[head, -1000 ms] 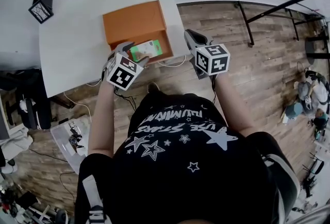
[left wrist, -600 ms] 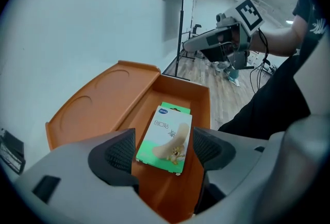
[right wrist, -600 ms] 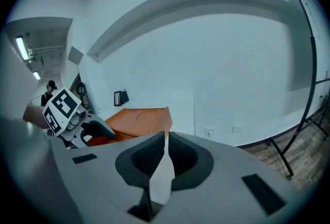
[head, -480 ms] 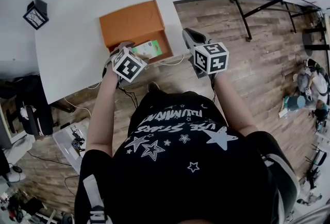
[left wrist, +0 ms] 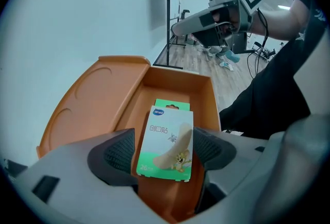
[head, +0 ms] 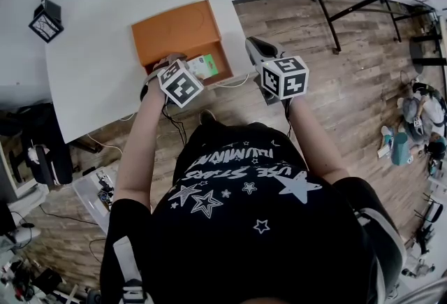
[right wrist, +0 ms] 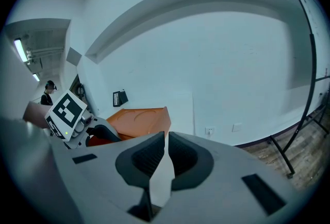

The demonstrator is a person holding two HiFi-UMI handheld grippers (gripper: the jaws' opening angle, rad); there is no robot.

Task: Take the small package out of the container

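left gripper (left wrist: 163,153) jaws just opened wide astride bandage box (left wrist: 166,133), seemingly clear | judged light, stiff card | pinch 3 and 9 o'clock edges

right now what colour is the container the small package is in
Orange, the container and its open lid alike; best seen in the left gripper view.
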